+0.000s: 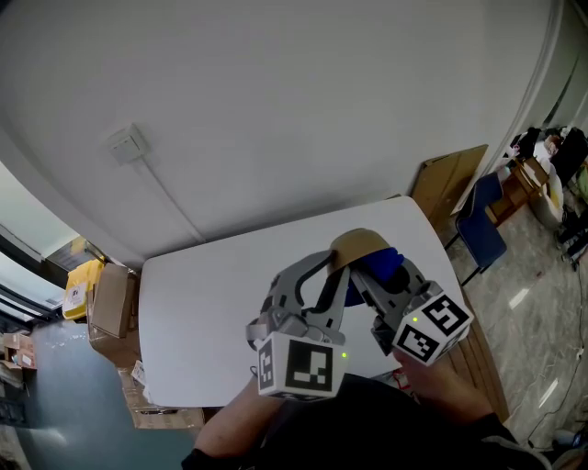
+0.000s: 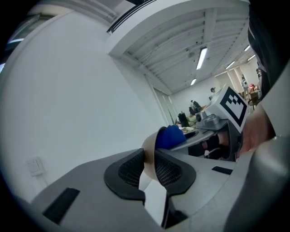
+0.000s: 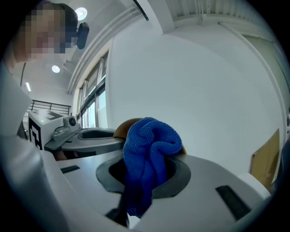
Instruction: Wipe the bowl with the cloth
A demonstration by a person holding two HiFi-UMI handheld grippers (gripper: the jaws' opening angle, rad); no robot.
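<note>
Against bowl (image 1: 360,244), apparently, blue cloth (image 1: 384,264)

We see bright, even indoor light with only faint shadows. In the left gripper view the ceiling tubes (image 2: 201,57) glow white; in the right gripper view the round lamps (image 3: 81,12) and the windows (image 3: 93,111) flare. Both gripper views bend strongly and darken at the corners, and the nearest surfaces look soft

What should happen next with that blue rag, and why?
Probably a short wiping stroke of the cloth across the bowl. The left gripper pinches the tan bowl's rim and holds it up over the table. The right gripper grips the bunched blue cloth right beside that rim.
</note>
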